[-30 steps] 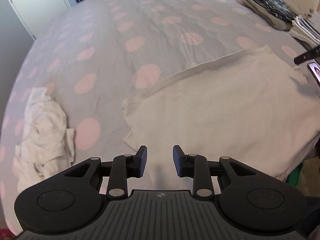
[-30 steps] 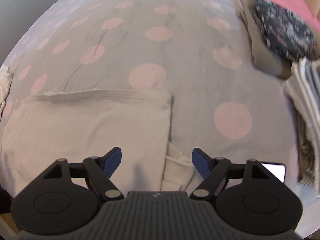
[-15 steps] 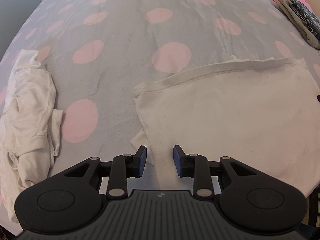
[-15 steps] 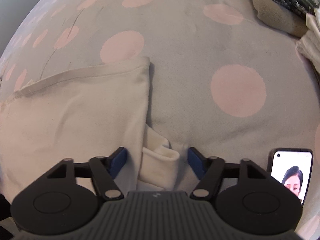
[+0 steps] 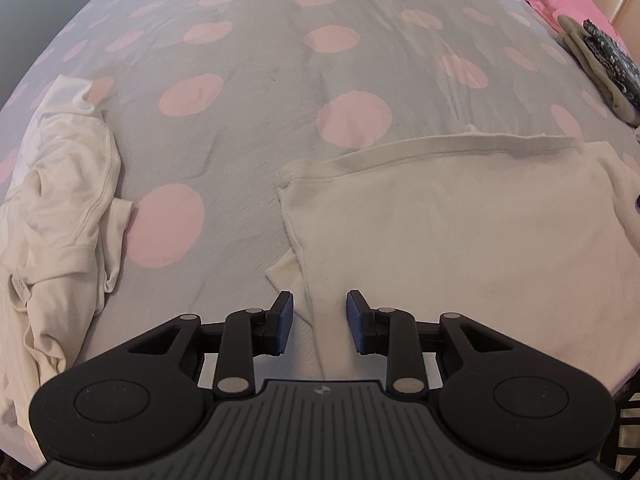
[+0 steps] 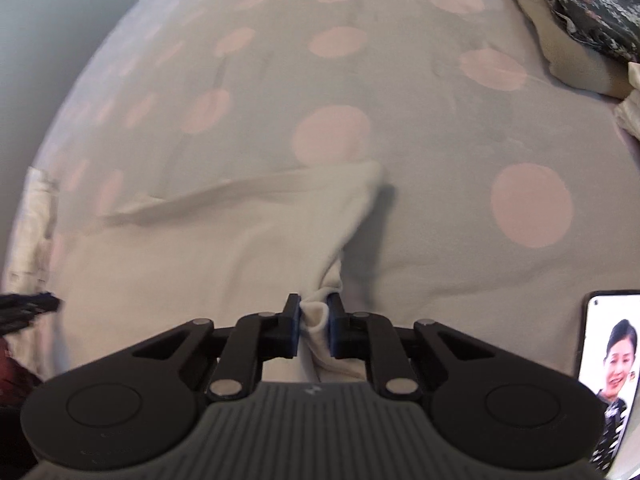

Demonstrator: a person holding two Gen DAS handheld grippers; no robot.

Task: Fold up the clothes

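The cream garment lay spread flat on the grey bedspread with pink dots, near the bed's front edge, its ribbed hem running across the far side. It looked like thin knit cotton: light, limp and quick to wrinkle, so it would likely sag from any single hold and drag along the cover rather than slide cleanly. A pinch at a corner or a folded edge, where layers double up, seemed the surest place to take it; a hold in the middle of the panel would only bunch it.

A second, crumpled pale garment sat well apart on the left side of the bed, and a stack of folded clothes with a dark floral piece on top lay at the far right. A phone with a lit screen rested on the cover just beside the right gripper.

The left gripper hung over the near left edge of the cream garment, jaws parted with a strip of fabric between them but no visible clamp on it.

The right gripper had closed its jaws on a small bunched fold at the garment's near right corner, and the cloth rose from the bed toward that pinch in a taut ridge. That view was motion-blurred, so finer detail of the fold could not be told.
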